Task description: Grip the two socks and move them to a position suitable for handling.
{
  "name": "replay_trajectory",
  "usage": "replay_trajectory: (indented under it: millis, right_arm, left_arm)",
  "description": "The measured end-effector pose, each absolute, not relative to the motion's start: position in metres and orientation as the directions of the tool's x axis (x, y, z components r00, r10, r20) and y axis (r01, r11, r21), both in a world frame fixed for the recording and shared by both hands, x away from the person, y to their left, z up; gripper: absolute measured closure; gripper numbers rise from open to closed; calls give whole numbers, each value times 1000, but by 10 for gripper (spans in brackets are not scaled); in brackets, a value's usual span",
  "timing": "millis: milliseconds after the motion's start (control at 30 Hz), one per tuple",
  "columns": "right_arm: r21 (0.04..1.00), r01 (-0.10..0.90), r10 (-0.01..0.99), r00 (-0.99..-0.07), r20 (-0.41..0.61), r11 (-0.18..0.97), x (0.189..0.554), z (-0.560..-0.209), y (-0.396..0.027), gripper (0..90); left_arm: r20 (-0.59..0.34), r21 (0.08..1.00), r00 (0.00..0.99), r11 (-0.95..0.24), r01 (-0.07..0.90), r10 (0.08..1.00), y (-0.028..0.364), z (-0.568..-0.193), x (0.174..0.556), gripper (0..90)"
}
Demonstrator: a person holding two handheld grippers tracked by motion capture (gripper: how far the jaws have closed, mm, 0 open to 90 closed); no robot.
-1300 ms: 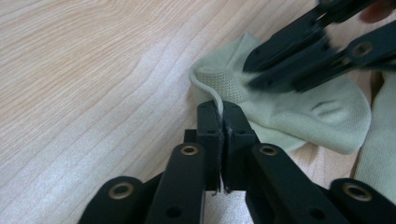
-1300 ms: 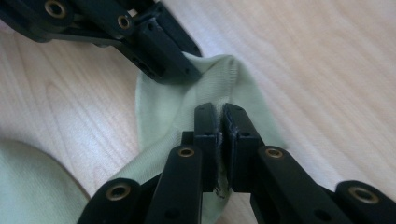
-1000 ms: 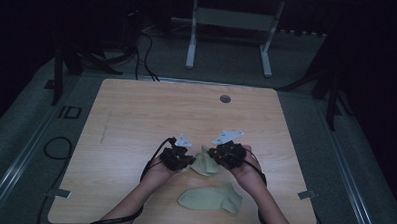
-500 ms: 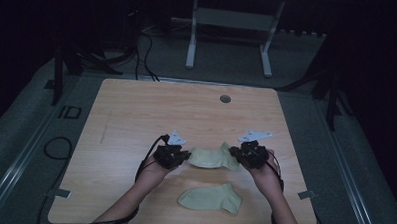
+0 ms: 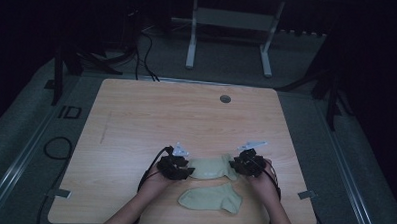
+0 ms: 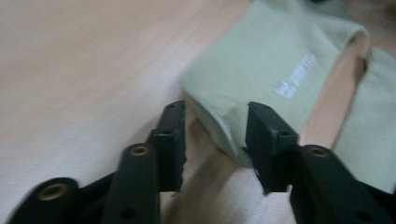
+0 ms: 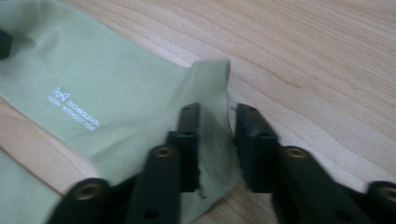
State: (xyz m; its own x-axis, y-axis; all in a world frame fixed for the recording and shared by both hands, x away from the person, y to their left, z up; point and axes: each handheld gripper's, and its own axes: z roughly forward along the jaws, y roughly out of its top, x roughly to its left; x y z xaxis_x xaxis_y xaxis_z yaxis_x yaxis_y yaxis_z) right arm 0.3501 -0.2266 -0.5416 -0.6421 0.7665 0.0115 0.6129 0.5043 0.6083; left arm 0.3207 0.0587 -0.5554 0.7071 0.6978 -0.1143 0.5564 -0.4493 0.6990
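Two pale green socks lie on the table (image 5: 136, 120). My left gripper (image 6: 212, 140) and right gripper (image 7: 215, 142), jaws apart, straddle opposite ends of the far sock (image 5: 210, 167), beyond the near sock (image 5: 211, 198); soft, limp, best pinched at edges.

We reach in from the near edge with both forearms angled slightly inward. Our left hand (image 5: 156, 183) holds the left gripper (image 5: 176, 167) low over the table, its jaws parted with a clear gap between them in the left gripper view. Our right hand (image 5: 264, 182) holds the right gripper (image 5: 242, 163) at about the same depth, well apart from the left; its jaws stand narrowly apart.
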Motion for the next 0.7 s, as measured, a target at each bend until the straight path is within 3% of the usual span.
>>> replay_trajectory:
  millis: [133, 300, 600, 700]
  right_arm:
    - [628, 600, 769, -640, 5, 495, 346, -530, -230, 656]
    - [647, 562, 739, -673, -4, 515, 338, -520, -223, 744]
    - [615, 568, 726, -687, -11, 547, 347, -541, -207, 756]
    - [611, 574, 724, -690, 3, 545, 345, -549, -213, 714]
  left_arm:
    - [-106, 745, 680, -394, 538, 726, 66, -541, 320, 574]
    - [-102, 752, 721, -422, 507, 685, 51, -533, 311, 703]
    - [-88, 710, 740, -479, 517, 667, 37, -553, 320, 698]
    - [-69, 689, 742, -506, 518, 667, 40, -558, 324, 698]
